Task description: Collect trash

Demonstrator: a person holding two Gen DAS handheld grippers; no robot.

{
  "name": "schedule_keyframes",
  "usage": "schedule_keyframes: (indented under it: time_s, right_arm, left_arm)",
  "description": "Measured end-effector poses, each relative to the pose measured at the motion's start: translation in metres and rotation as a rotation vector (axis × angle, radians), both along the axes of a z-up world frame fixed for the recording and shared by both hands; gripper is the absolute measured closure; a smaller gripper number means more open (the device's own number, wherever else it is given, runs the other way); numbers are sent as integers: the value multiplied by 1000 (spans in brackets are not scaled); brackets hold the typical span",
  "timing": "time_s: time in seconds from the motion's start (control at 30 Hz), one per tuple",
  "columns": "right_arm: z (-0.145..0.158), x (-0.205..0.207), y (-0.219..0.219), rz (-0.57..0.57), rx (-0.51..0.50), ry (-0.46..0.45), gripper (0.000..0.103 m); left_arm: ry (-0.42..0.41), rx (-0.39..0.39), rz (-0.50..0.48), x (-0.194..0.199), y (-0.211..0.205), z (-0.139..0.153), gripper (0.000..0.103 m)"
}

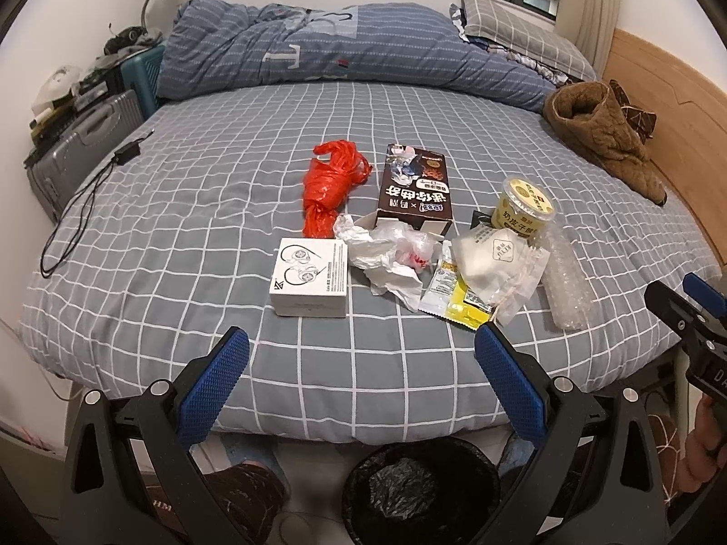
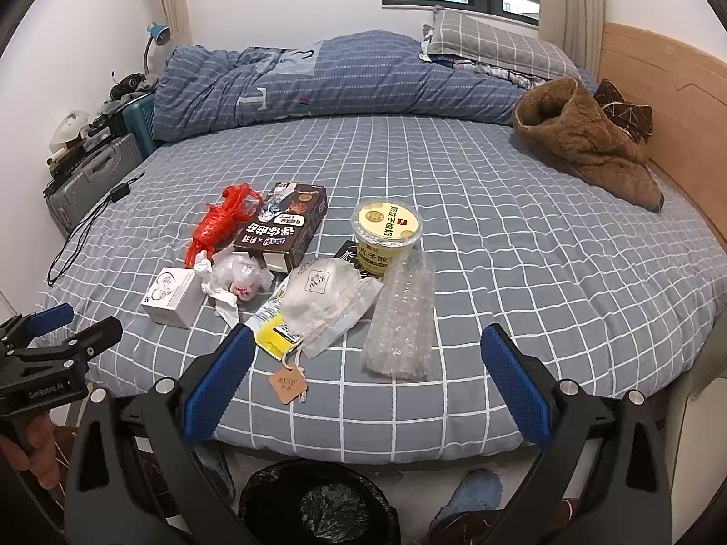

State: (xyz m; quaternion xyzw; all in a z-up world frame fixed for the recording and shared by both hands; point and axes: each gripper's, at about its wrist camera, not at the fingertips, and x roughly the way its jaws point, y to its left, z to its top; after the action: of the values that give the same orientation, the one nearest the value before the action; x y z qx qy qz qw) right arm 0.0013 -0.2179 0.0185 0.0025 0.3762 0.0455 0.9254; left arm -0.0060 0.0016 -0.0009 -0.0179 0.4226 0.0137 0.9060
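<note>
Trash lies in a cluster on the grey checked bed [image 1: 181, 209]: a red plastic bag [image 1: 329, 186], a dark snack box [image 1: 415, 188], a yellow yogurt cup [image 1: 522, 206], crumpled white plastic [image 1: 386, 259], a white earphone box [image 1: 311, 277], a yellow sachet [image 1: 459, 299], a white drawstring pouch [image 1: 495, 259] and a bubble-wrap roll [image 1: 563, 272]. A black-lined bin [image 1: 420, 490] stands on the floor below the bed edge; it also shows in the right wrist view [image 2: 318, 504]. My left gripper [image 1: 361, 354] and right gripper [image 2: 368, 354] are both open and empty, held at the near bed edge short of the trash.
A rolled blue duvet [image 1: 345, 50] and a pillow [image 1: 513, 27] lie at the far side. A brown fleece garment [image 1: 604, 136] lies by the wooden headboard [image 1: 672, 104]. A black cable [image 1: 86, 200] trails over the left edge. Suitcases [image 1: 82, 145] stand at left.
</note>
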Motion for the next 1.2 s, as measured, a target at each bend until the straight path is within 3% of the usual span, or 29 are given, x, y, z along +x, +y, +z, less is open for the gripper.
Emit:
schedule_keyframes:
  time_s: [1.2]
  right_arm:
    - [4, -1, -4, -4, 3, -6, 7]
  left_arm:
    - [-5, -7, -3, -2, -2, 5, 6]
